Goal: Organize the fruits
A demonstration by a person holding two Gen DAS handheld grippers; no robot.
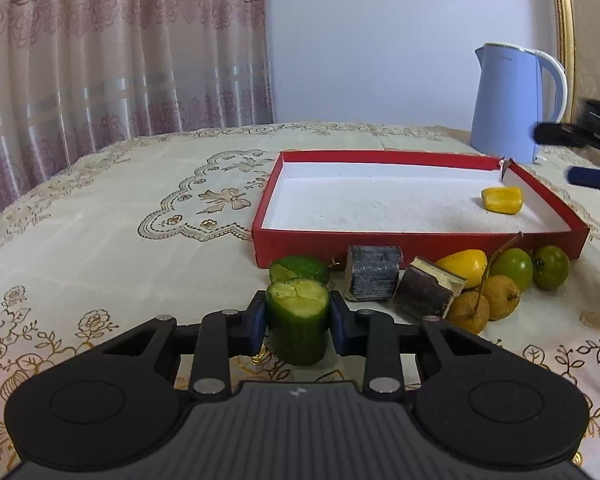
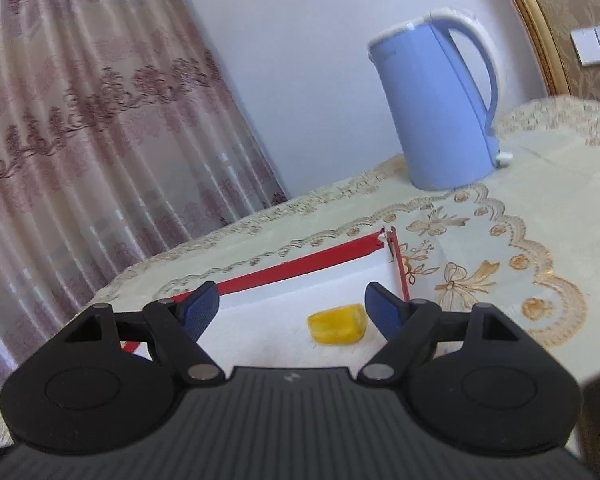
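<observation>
Left gripper [image 1: 298, 322]: jaws were drawn in and clamped on a cucumber piece [image 1: 297, 326], one blue pad pressed flat against each side of its dark green skin. The piece stood nearly upright, its long axis vertical, its pale cut face turned up and slightly toward the camera, its base at or just above the counter [image 1: 100, 248].

Just beyond it lay a second cucumber piece [image 1: 300, 268], on its side. To the right of that, in a loose row along the near wall of the red box [image 1: 380, 245]: two dark blocks [image 1: 374, 278], a yellow fruit [image 1: 462, 267], two brown longans [image 1: 484, 302] on one stem, and two green fruits [image 1: 514, 267].

Right gripper [image 2: 292, 308]: jaws stood well apart and held nothing. They hung over the far right corner of the red box [image 2: 300, 266]. A yellow piece [image 2: 338, 327] lay on the white floor of the box between the pads, nearer the right pad and touching neither; its long axis ran across the view. In the left wrist view the same piece [image 1: 502, 199] lay near the right wall of the box.

A blue kettle [image 2: 440, 112] stood on the counter beyond the box.
</observation>
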